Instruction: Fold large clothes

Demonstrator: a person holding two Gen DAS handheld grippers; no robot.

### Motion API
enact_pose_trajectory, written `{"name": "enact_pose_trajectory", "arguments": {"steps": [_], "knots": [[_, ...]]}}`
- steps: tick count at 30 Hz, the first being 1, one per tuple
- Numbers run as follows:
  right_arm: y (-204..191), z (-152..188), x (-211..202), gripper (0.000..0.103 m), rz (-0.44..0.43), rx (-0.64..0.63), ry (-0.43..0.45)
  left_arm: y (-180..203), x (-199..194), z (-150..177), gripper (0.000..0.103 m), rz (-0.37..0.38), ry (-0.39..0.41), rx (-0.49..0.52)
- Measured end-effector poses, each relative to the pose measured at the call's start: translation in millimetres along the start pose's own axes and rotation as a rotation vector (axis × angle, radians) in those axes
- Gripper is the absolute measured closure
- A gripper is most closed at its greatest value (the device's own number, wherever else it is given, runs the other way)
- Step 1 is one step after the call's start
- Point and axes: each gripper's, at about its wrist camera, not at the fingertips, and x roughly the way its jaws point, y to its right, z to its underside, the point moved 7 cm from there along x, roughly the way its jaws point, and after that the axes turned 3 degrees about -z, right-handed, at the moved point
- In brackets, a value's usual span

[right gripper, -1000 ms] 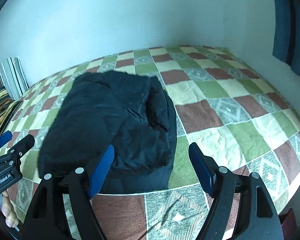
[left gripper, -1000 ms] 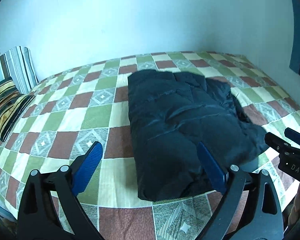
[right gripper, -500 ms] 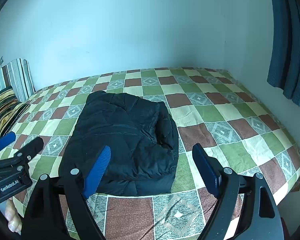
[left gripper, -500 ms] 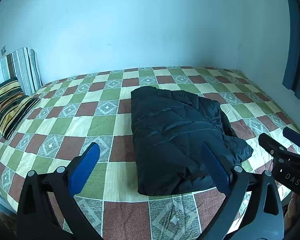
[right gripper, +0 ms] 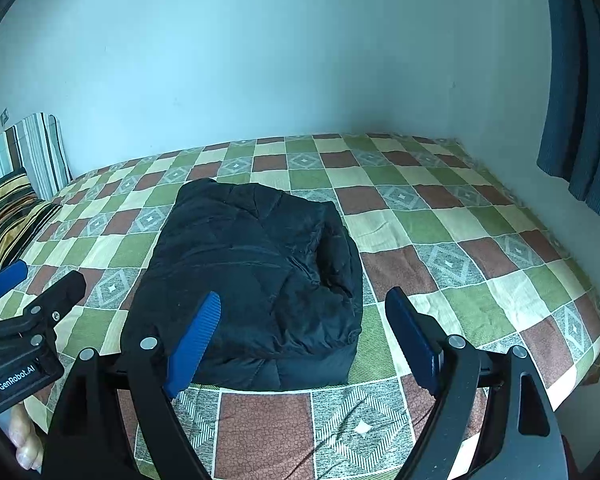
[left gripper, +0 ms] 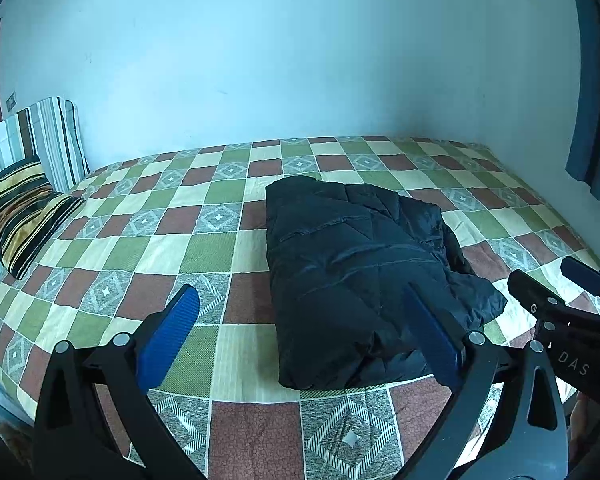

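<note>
A black padded jacket (left gripper: 356,276) lies folded into a compact bundle on the checked bedspread (left gripper: 172,248); it also shows in the right wrist view (right gripper: 256,280). My left gripper (left gripper: 300,304) is open and empty, held above and in front of the jacket's near edge. My right gripper (right gripper: 304,308) is open and empty, also back from the jacket's near edge. The right gripper shows at the right of the left wrist view (left gripper: 556,292). The left gripper shows at the left of the right wrist view (right gripper: 36,284).
Striped pillows (left gripper: 24,204) lean at the bed's left end against the wall. A blue curtain (right gripper: 580,92) hangs at the right. The bed's near edge (right gripper: 380,440) lies just below the grippers. A pale wall stands behind the bed.
Both grippers have drawn back and up from the jacket, so the bed and jacket look smaller and farther. Both stay open. The jacket has not moved.
</note>
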Motion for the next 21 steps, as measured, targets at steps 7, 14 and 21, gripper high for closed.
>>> {"name": "enact_pose_trajectory", "arguments": {"steps": [7,14,21], "knots": [[-3.6,-1.4,-2.4,0.020,-0.006,-0.005,0.005,-0.6,-0.8,0.4,0.003,-0.002,0.001,-0.006],[-5.1,-1.3,-2.6,0.020,-0.006,-0.008,0.003,-2.8,-1.4,0.8,0.003,-0.001,-0.002,-0.010],[-6.6,-1.0,-1.8,0.020,-0.010,-0.009,0.001,-4.9,-0.5,2.1,0.003,-0.006,-0.005,-0.014]]}}
